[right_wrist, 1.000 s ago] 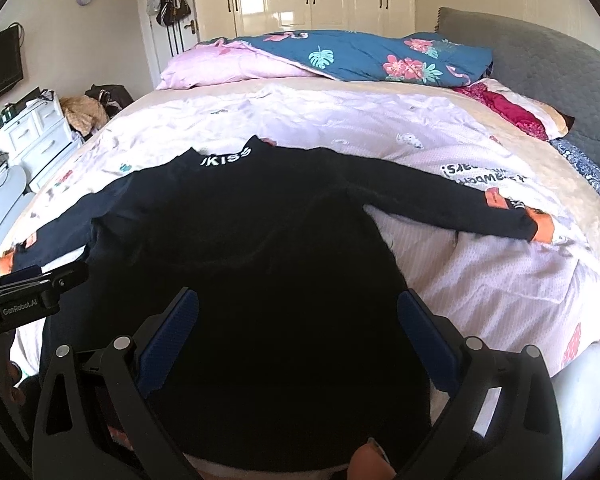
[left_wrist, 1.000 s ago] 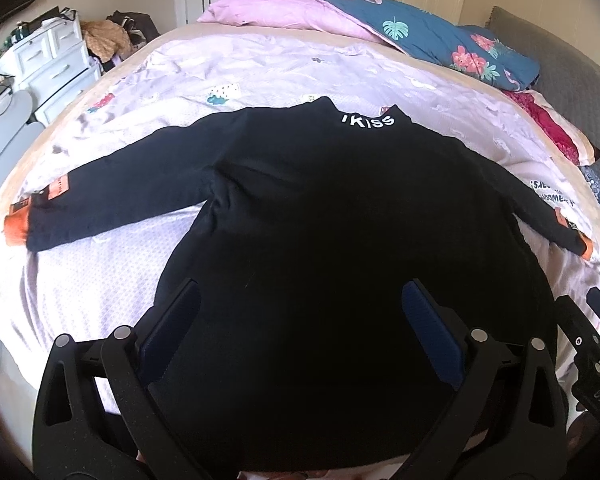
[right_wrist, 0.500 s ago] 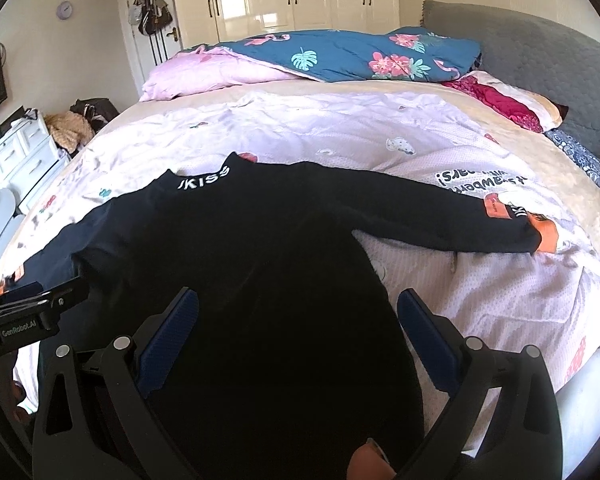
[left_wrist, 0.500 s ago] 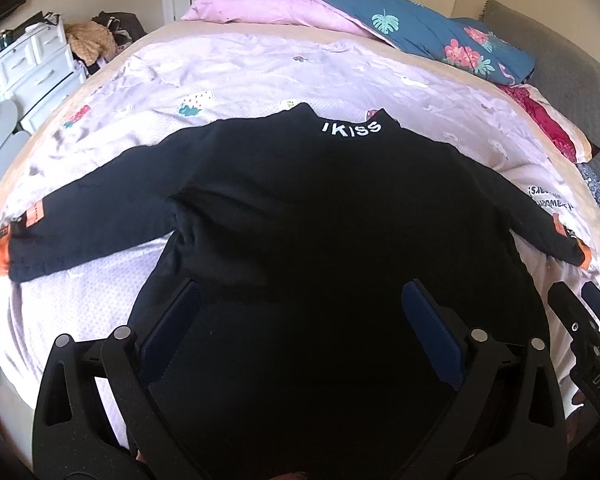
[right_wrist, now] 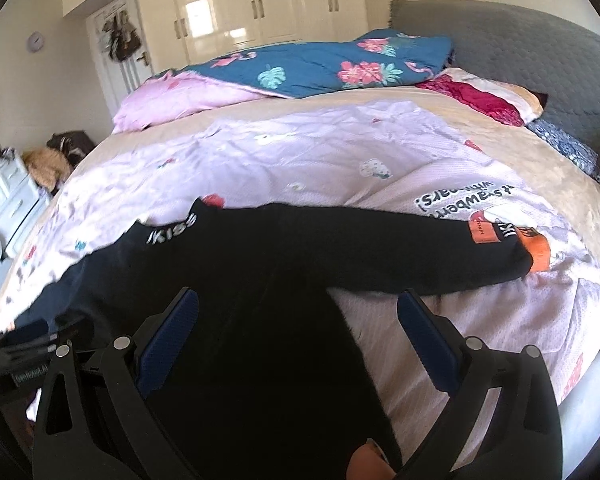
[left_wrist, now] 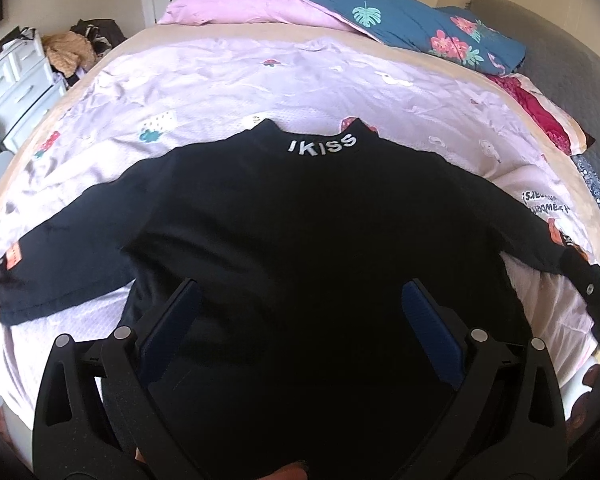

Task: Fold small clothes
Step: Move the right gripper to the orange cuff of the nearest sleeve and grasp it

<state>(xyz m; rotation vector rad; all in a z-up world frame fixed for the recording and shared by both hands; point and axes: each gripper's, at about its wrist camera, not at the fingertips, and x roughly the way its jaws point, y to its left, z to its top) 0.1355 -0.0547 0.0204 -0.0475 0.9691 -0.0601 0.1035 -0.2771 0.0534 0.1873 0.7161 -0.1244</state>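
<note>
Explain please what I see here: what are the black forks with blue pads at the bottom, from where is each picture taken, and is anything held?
The forks are two hand-held grippers; a person holds one in each hand. A camera on each looks forward along its jaws. One picture is from the left gripper, the other from the right gripper. On the bed a small black top with "IKISS" on its collar lies flat, sleeves spread out. Both grippers' jaws stand wide open above its lower part. Nothing is held.
</note>
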